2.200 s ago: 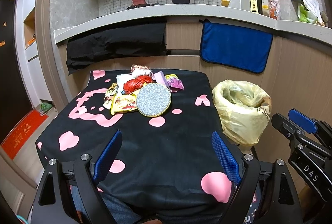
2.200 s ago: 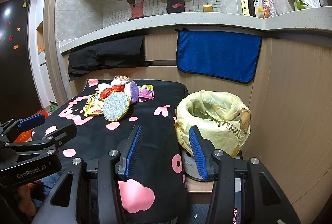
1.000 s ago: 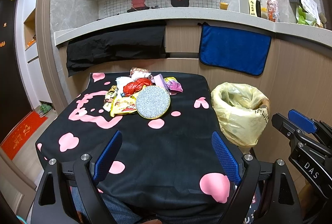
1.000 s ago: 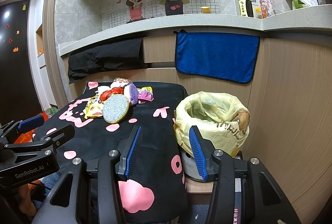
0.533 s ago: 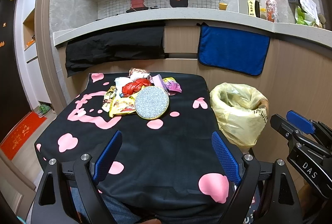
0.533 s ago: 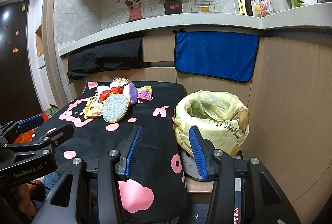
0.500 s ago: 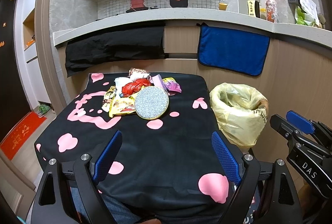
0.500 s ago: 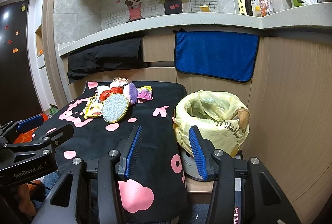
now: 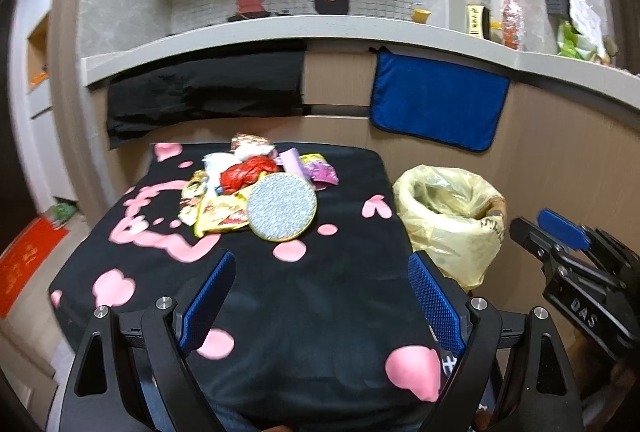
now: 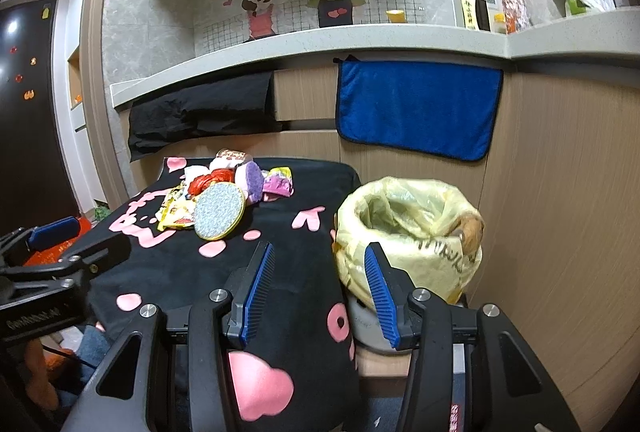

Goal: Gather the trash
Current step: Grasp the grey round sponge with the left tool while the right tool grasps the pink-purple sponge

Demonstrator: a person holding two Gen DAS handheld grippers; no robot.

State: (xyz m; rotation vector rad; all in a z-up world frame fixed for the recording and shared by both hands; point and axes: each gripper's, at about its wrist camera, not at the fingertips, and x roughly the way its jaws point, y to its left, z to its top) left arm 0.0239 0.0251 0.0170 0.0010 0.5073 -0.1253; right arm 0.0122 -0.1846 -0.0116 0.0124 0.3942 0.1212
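Both grippers empty, trash heaped at the table's far edge.

The left gripper gapes wide and the right gripper stands narrower but parted, both at the table's near edge. The trash pile lies toward the far edge; the lined bin stands just beside the right edge.

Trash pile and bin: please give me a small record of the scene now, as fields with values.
trash pile: wrappers and a round glittery pad heaped at the table's far end
table: black cloth with pink hearts
bin: yellow bag liner, open, right of the table
left gripper: open, empty, short of the pile
right gripper: open, empty, near the bin
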